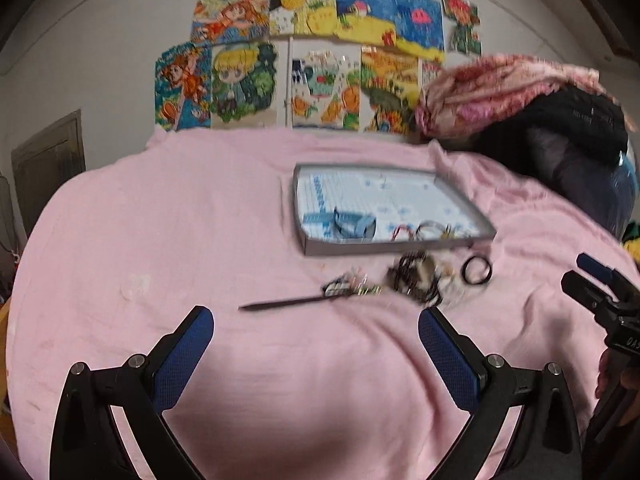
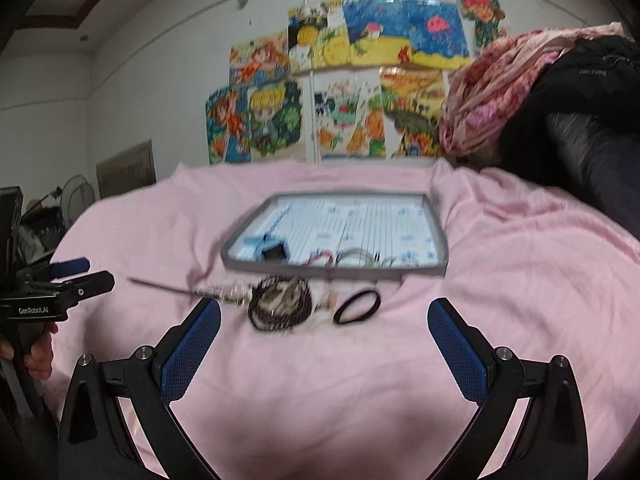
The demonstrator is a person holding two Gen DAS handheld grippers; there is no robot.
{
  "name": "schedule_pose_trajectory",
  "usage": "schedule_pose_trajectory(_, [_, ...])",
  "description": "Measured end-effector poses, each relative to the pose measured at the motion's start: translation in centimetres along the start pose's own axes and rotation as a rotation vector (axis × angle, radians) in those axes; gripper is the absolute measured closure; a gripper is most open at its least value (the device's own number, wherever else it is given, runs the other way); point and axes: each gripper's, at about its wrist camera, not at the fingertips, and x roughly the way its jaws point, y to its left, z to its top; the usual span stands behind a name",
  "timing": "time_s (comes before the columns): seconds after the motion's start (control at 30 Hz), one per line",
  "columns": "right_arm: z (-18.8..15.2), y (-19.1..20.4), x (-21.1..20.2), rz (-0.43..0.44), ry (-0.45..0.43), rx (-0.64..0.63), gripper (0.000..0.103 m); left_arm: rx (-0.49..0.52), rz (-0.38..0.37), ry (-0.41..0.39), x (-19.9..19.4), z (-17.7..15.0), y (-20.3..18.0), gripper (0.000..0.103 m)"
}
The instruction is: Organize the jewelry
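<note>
- Progress: judged partly done. Some pieces lie inside the shallow grey-rimmed cardboard tray (image 1: 394,246); several are not yet in it.
- Tray contents, along its near edge: a light blue ribbon-like band (image 1: 354,226) at the near left, then small red and metallic pieces (image 1: 424,232), too blurred to name.
- Outstanding, on the pink bedcover (image 1: 200,208) just before the tray: a dark beaded bracelet coil (image 2: 280,306), a black elastic ring (image 2: 357,307), a slim dark hair stick with ornament (image 1: 296,300).
- Left gripper (image 1: 316,352): jaws apart, empty.
- Right gripper (image 2: 324,340): jaws apart, empty.
</note>
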Motion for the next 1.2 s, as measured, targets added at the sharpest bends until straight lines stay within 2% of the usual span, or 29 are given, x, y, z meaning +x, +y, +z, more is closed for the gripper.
schedule_pose_trajectory(0.17, [-0.9,0.4,1.5,0.006,0.104,-0.011,0.001,0.063,0.010,0.090,1.7,-0.9,-0.2,0.000])
schedule_pose_trajectory(0.47, [-1.3,-0.7,4.2,0.035,0.218,0.036,0.001,0.171,-0.006,0.096,4.3,0.7,-1.1,0.000])
schedule_pose_trajectory(0.63, [-0.2,-2.3,6.9,0.075,0.240,0.087,0.003,0.225,-0.063,0.116,6.8,1.7,-1.7,0.004])
schedule_pose_trajectory(0.67, [0.2,-2.6,7.7,0.075,0.238,0.090,0.009,0.227,-0.076,0.122,7.2,1.8,-1.7,0.006])
schedule_pose_trajectory(0.73, [0.8,-3.0,9.3,0.074,0.248,0.098,0.030,0.241,-0.111,0.147,8.3,2.2,-2.0,0.015])
schedule_pose_trajectory(0.8, [1.1,-3.6,11.3,0.058,0.267,0.108,0.040,0.260,-0.128,0.166,9.3,2.4,-2.2,0.024])
schedule_pose_trajectory(0.97, [0.6,-5.3,15.2,0.018,0.348,0.179,0.052,0.300,-0.131,0.210,11.5,2.5,-2.3,0.030])
schedule_pose_trajectory(1.0, [0.3,-5.7,15.8,0.020,0.369,0.206,0.055,0.305,-0.127,0.218,11.8,2.4,-2.3,0.032])
schedule_pose_trajectory(1.03, [0.0,-5.9,16.2,0.026,0.378,0.222,0.064,0.310,-0.126,0.233,12.1,2.3,-2.2,0.034])
schedule_pose_trajectory(1.13, [-0.7,-6.1,16.8,0.044,0.402,0.254,0.074,0.323,-0.127,0.289,12.9,2.0,-2.1,0.039])
schedule_pose_trajectory(1.2, [-0.9,-5.9,17.1,0.059,0.407,0.257,0.081,0.336,-0.126,0.314,12.9,1.7,-2.3,0.048])
